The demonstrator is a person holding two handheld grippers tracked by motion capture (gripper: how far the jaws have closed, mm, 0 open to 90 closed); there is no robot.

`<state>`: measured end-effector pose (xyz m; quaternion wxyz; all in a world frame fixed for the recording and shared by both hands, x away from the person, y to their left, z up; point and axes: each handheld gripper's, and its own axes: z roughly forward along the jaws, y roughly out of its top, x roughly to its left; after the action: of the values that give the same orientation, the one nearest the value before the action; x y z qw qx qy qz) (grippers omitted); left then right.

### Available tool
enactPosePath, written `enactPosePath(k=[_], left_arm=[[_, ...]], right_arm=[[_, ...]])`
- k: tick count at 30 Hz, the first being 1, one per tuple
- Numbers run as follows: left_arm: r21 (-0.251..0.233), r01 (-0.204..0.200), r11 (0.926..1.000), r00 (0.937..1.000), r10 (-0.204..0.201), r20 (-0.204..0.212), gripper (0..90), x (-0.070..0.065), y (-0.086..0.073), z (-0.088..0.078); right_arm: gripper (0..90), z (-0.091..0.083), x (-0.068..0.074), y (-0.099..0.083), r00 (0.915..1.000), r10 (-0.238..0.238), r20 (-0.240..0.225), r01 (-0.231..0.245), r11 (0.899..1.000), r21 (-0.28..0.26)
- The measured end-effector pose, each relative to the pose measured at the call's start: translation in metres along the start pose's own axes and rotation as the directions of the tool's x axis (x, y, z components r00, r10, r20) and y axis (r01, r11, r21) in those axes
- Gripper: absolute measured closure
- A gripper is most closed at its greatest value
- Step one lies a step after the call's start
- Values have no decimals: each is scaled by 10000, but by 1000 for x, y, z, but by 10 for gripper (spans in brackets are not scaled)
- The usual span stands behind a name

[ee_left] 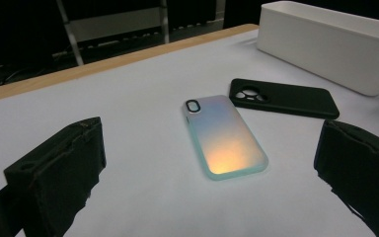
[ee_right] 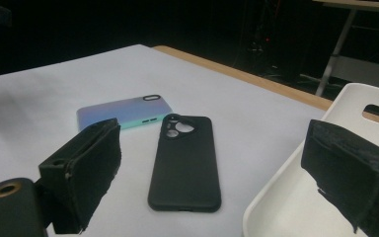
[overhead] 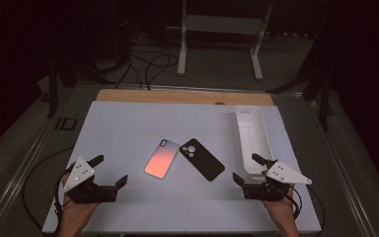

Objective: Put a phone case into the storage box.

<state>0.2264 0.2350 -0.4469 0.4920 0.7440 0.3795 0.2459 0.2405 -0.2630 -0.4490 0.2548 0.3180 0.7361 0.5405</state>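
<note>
Two phone cases lie face down mid-table: an iridescent pink-teal case (overhead: 162, 158) (ee_left: 222, 138) (ee_right: 123, 112) and, just right of it, a black case (overhead: 202, 159) (ee_left: 284, 98) (ee_right: 185, 163). Their top corners nearly touch. My left gripper (overhead: 111, 169) (ee_left: 207, 170) is open near the front left of the mat, aimed at the iridescent case, with nothing between its jaws. My right gripper (overhead: 245, 168) (ee_right: 219, 173) is open at the front right, at the near end of the white tray (overhead: 252, 138). One of its jaws hangs over the tray's rim (ee_right: 276, 197).
The long white tray (ee_left: 325, 44) runs front to back along the mat's right side and looks empty. The white mat (overhead: 128, 128) covers a wooden tabletop whose far edge (overhead: 177, 96) shows. Beyond it are a metal stand (overhead: 219, 29) and cables on the floor.
</note>
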Motion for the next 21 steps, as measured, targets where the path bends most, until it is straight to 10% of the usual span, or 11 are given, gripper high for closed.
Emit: enactPosePath(k=[21], left_arm=[[165,195,9997,9994,-200,270,1,-4,7,5]], right_arm=[[83,1,-5,-5,9993,358,112,-360,9993,111]])
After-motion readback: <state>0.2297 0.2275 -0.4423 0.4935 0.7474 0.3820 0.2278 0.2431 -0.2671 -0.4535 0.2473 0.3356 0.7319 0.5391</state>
